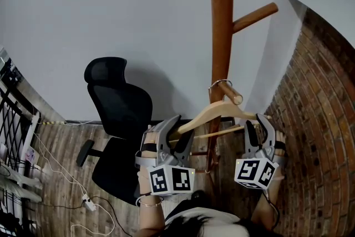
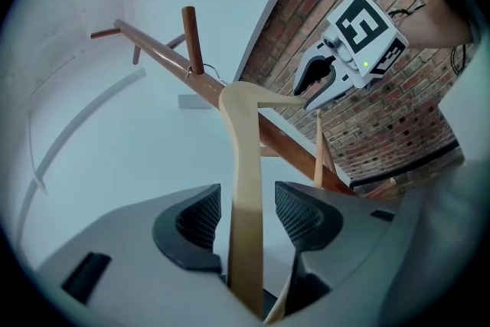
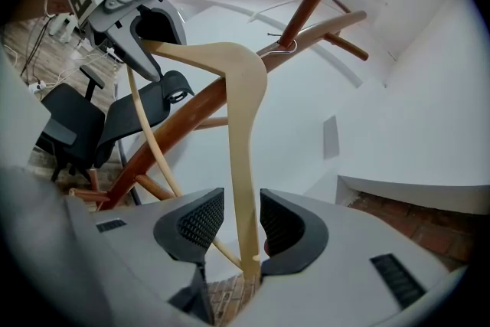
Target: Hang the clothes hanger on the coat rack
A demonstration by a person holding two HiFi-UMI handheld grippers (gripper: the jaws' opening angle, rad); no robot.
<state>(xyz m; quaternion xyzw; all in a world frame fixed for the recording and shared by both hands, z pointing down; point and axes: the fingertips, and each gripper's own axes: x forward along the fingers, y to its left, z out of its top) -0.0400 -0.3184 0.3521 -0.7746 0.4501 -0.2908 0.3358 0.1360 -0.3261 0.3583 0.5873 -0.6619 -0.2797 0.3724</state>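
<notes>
Left hand-held gripper (image 2: 246, 212): open. One arm of the hanger (image 2: 243, 165) runs between its two pads, with a small gap on each side.
Right hand-held gripper (image 3: 243, 222): open too. The other arm of the hanger goes between its pads, and they do not squeeze it.
Hanger: light wood with a thin rod under it. It hangs on the coat rack (image 1: 221, 19), just past both grippers.
Hook (image 1: 213, 85): thin metal, looped over a peg.
Peg (image 1: 231, 93): pokes out of the pole toward 4 o'clock in the head view.
Coat rack: a tall brown wood pole. Higher up, another peg points to 2 o'clock.
Chair (image 1: 119, 102): black, on the floor (image 1: 61, 147), at 9 o'clock from the hanger.
Cables (image 1: 66, 175): white, on the floor at 8 o'clock.
Walls: white wall (image 1: 111, 8) behind the rack, brick wall (image 1: 316, 91) at 3 o'clock.
</notes>
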